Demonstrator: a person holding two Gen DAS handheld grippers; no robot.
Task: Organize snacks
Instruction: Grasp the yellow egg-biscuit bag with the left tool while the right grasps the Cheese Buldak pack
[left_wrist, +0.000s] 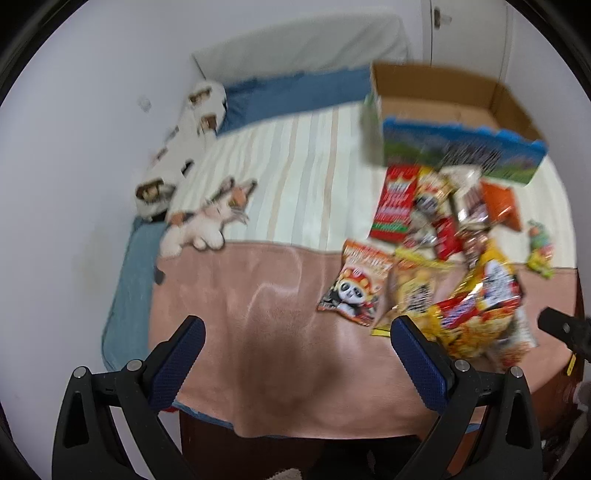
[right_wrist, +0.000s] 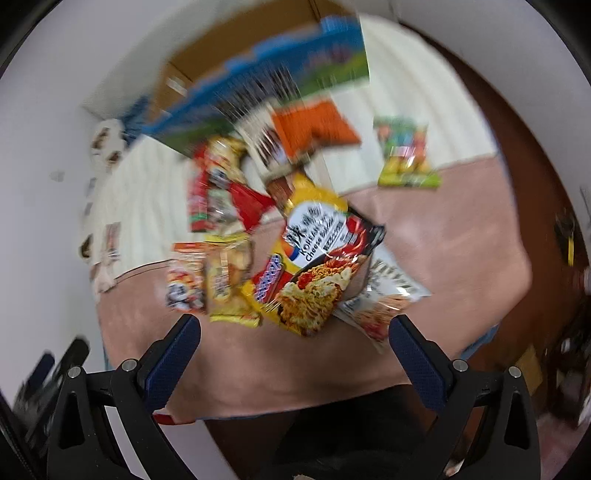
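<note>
A pile of snack packets lies on a bed. A yellow noodle packet (left_wrist: 480, 306) (right_wrist: 314, 266) lies nearest, over a white noodle packet (right_wrist: 384, 295). A panda packet (left_wrist: 354, 284) (right_wrist: 184, 277) and a yellow biscuit packet (left_wrist: 410, 284) (right_wrist: 229, 284) lie to its left. A red packet (left_wrist: 395, 203) and an orange packet (left_wrist: 502, 203) (right_wrist: 314, 129) lie near an open cardboard box (left_wrist: 443, 110) (right_wrist: 258, 85). A green packet (left_wrist: 539, 247) (right_wrist: 406, 155) lies apart on the right. My left gripper (left_wrist: 297, 336) is open above the pink blanket. My right gripper (right_wrist: 295, 336) is open just short of the yellow noodle packet.
The pink blanket (left_wrist: 266, 314) covers the near part of the bed, with striped bedding (left_wrist: 295, 166) behind. A plush cat (left_wrist: 210, 218) and a patterned pillow (left_wrist: 181, 147) lie by the white wall at the left. The other gripper's tip (left_wrist: 565, 328) shows at the right edge.
</note>
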